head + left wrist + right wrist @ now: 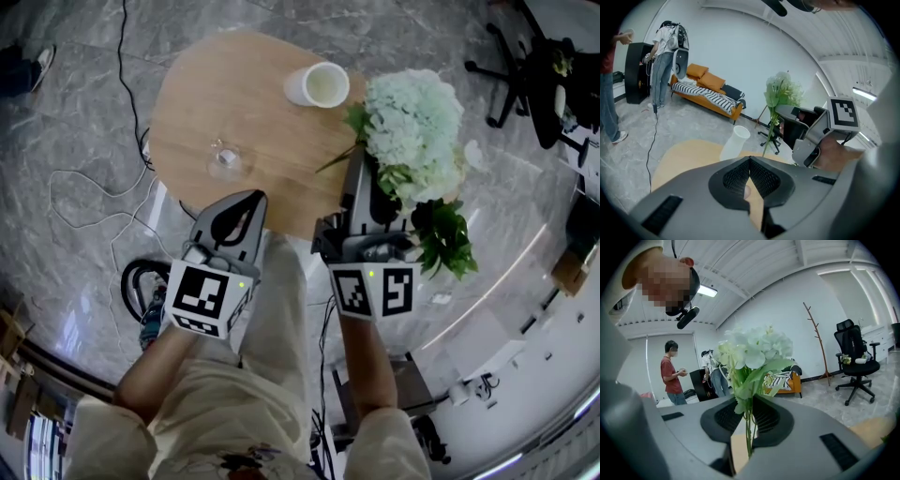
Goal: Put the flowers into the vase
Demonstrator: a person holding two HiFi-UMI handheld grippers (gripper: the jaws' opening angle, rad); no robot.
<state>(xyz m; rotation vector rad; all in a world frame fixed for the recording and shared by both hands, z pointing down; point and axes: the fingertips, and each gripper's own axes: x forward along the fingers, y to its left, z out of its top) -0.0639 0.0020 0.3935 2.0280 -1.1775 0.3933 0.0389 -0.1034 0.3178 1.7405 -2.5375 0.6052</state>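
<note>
One vase [319, 84] stands on the bench [234, 103]. Beside it, the right claw [359, 169] pinches the stems of one bunch of flowers [412, 131], upright, blooms topmost. The left claw [251, 199] is closed and empty.

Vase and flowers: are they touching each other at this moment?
Apart. The left gripper view shows a clear gap between the vase and the stems of the flowers.

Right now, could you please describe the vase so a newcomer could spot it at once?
Find the round wooden table on the grey floor. The vase stands near its far edge, beside the white flowers held by the right gripper. It is tall, plain white and open-mouthed, unlike the small clear glass piece nearby.
</note>
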